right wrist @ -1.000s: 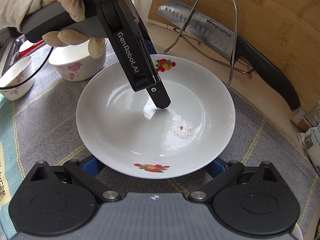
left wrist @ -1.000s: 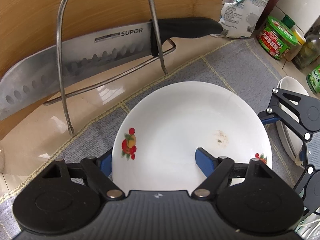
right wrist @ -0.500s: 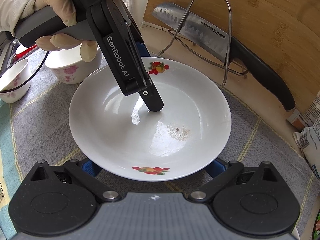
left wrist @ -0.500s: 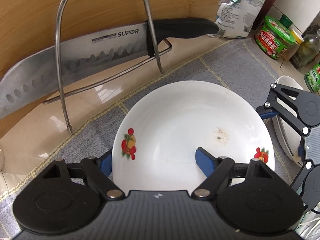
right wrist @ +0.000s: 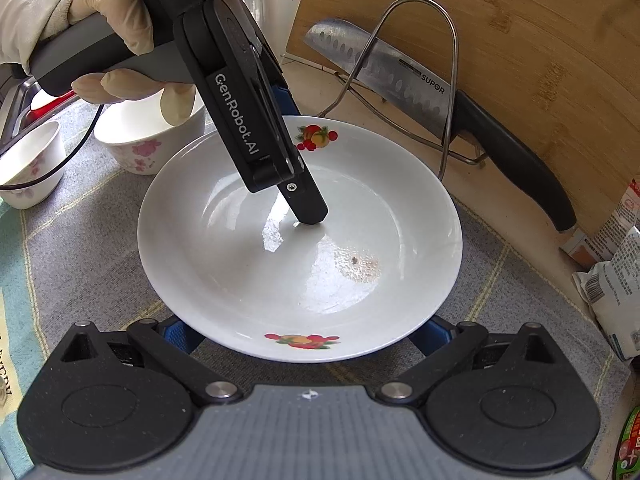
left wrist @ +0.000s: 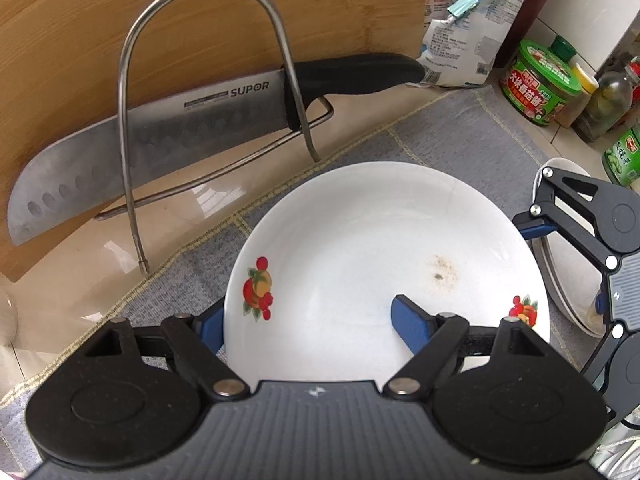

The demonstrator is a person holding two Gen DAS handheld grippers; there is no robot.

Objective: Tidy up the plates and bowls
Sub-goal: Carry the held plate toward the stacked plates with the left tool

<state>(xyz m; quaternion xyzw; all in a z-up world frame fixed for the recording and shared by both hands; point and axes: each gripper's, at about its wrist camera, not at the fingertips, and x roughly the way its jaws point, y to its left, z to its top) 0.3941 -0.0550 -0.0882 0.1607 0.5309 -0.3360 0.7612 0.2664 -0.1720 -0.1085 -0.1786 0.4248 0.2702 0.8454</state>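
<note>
While the left gripper's (left wrist: 308, 320) fingers grasp the plate's (left wrist: 360, 240) rim, knife (left wrist: 160, 136) and rack (left wrist: 132, 160) stand beyond.

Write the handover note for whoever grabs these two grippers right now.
Left gripper: straddles the fruit-print plate at its rim, one finger in the well, one outside; grip unclear.
Right gripper: open, fingertips tucked under the plate's near rim.
The plate is over the grey mat, with two flowered bowls beside it and another white plate by the right gripper.
Done: nothing stacked.
Left: probably lift the plate, stack the plates, gather the bowls.
</note>
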